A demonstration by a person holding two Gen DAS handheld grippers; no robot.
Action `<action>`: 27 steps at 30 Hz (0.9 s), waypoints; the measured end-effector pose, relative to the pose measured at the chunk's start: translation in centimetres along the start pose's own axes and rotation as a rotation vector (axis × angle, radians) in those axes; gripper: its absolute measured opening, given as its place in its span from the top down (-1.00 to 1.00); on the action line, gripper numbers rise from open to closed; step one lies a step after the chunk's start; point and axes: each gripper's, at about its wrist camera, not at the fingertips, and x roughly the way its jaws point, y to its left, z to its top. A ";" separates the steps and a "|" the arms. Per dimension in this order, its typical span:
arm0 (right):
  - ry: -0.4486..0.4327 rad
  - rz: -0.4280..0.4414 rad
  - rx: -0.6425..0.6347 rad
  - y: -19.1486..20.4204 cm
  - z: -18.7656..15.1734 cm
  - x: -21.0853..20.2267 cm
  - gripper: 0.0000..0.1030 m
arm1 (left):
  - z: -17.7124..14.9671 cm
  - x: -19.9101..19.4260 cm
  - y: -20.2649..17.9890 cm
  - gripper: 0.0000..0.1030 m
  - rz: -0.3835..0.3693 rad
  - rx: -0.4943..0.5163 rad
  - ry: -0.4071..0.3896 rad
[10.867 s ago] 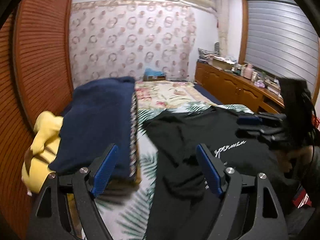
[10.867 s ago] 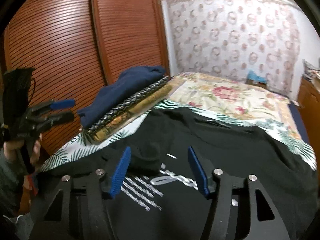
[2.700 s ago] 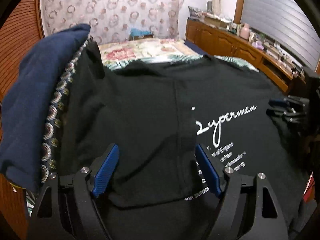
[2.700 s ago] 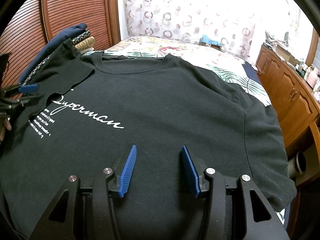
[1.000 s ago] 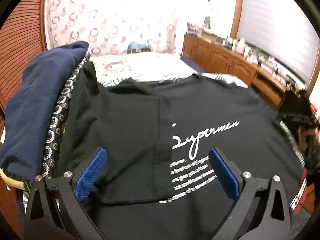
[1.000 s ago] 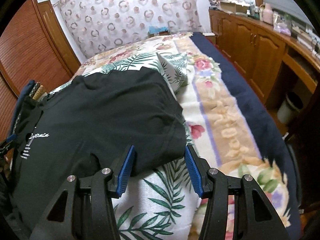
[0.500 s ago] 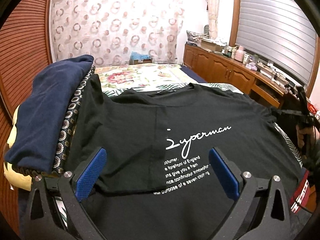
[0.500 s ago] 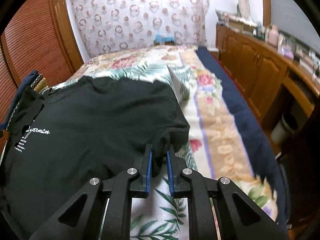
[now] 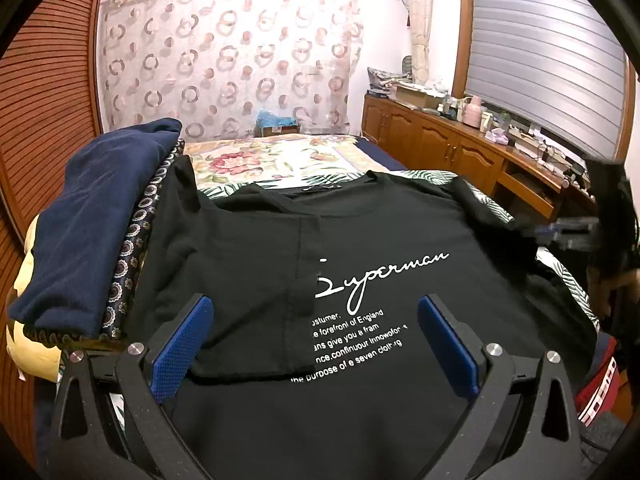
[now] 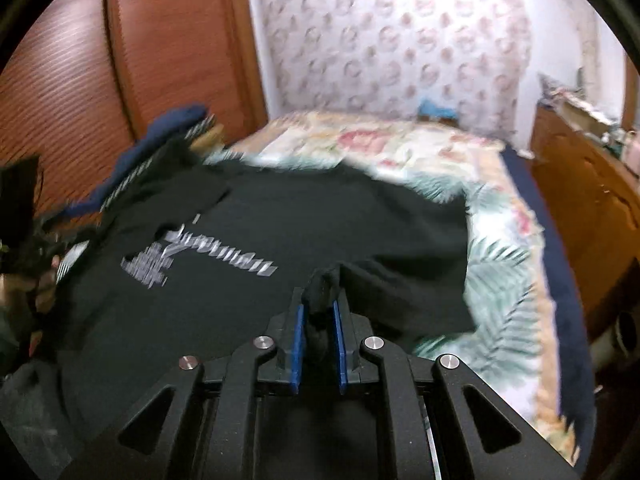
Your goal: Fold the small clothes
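Note:
A black T-shirt [image 9: 400,216] with white lettering lies spread on the bed, its left sleeve folded inward over the chest. My left gripper [image 9: 314,340] hovers open above the shirt's lower left part, with nothing between its blue pads. In the right wrist view my right gripper [image 10: 319,320] is shut on a pinched bunch of the black T-shirt [image 10: 280,232], the right sleeve, and holds it lifted over the shirt body. The right gripper [image 9: 568,234] also shows blurred at the right edge of the left wrist view.
A pile of folded clothes, navy on top [image 9: 92,216], sits at the shirt's left on the bed with its floral and leaf cover [image 9: 272,160]. A slatted wooden wardrobe [image 9: 44,120] runs along the left. A wooden cabinet [image 9: 460,152] with clutter lines the right.
My right gripper closed on the shirt's right sleeve and has carried it leftward over the shirt body. The left gripper has barely shifted and stays open.

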 end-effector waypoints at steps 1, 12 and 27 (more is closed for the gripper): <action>0.015 0.000 -0.007 0.2 -0.4 0.5 0.75 | 0.0 0.0 -0.1 -0.99 -0.003 0.001 0.000; 0.007 -0.007 0.011 0.1 0.5 -0.7 0.06 | -0.2 -0.4 -0.6 -0.99 -0.013 0.004 -0.010; 0.090 -0.137 0.212 -8.2 2.0 3.8 0.03 | -0.5 -0.4 -1.0 -0.99 -0.017 0.004 -0.005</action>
